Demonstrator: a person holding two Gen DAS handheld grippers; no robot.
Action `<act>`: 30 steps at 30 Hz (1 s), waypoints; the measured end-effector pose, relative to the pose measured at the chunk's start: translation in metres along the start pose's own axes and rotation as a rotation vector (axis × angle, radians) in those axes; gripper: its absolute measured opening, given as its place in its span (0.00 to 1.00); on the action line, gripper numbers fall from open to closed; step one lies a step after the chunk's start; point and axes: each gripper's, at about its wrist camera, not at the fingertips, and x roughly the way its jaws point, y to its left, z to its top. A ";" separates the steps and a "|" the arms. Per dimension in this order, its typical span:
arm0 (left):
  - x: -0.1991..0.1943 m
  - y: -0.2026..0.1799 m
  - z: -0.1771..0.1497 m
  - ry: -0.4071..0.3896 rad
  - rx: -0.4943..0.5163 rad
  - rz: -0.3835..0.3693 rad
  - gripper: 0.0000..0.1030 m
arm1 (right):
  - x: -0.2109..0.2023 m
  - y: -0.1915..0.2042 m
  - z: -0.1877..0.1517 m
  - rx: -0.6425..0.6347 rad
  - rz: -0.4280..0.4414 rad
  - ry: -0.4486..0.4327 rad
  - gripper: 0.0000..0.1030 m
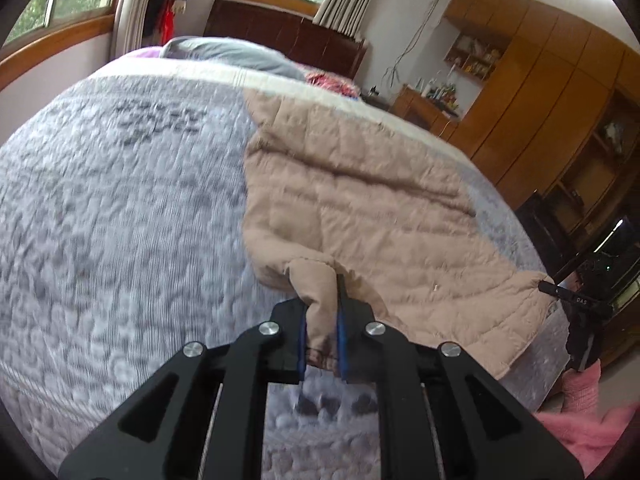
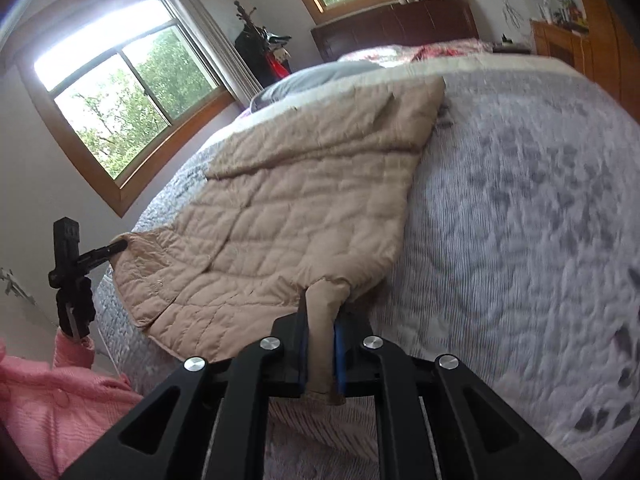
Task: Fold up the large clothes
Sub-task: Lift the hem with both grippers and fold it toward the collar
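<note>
A beige quilted jacket point(image 1: 360, 184) lies spread over the grey patterned bedspread point(image 1: 120, 200) of the bed, its near edge lifted at two corners. The left tongs point(image 1: 322, 320) are pressed together on a bunched fold of the jacket's hem, and the right tongs point(image 2: 320, 340) pinch another fold of the same hem. A pink sleeve point(image 2: 48, 396) shows beside the bed's edge.

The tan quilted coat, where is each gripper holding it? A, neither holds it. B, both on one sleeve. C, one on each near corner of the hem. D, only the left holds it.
C: the left gripper and right gripper each pinch a near corner of the coat.
</note>
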 end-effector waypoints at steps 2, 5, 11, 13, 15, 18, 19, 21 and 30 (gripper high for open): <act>0.003 -0.005 0.020 -0.025 0.017 0.000 0.09 | -0.003 0.004 0.021 -0.023 -0.009 -0.020 0.09; 0.017 -0.012 0.061 -0.057 0.041 0.017 0.09 | -0.001 0.004 0.057 -0.026 -0.006 -0.040 0.09; 0.056 -0.009 0.139 -0.095 0.038 0.051 0.09 | 0.018 -0.012 0.138 0.025 -0.022 -0.038 0.09; 0.070 -0.006 0.163 -0.108 0.025 0.059 0.09 | 0.026 -0.021 0.163 0.051 -0.023 -0.033 0.09; 0.085 -0.003 0.185 -0.118 0.015 0.068 0.09 | 0.036 -0.029 0.184 0.080 -0.031 -0.031 0.09; 0.113 0.004 0.216 -0.111 -0.016 0.091 0.09 | 0.056 -0.041 0.216 0.115 -0.059 -0.021 0.09; 0.124 0.007 0.225 -0.108 -0.028 0.104 0.09 | 0.061 -0.045 0.223 0.124 -0.066 -0.016 0.09; 0.144 0.013 0.237 -0.093 -0.046 0.114 0.09 | 0.080 -0.056 0.241 0.153 -0.077 0.000 0.09; 0.226 0.041 0.266 0.010 -0.119 0.133 0.09 | 0.154 -0.109 0.271 0.268 -0.121 0.100 0.09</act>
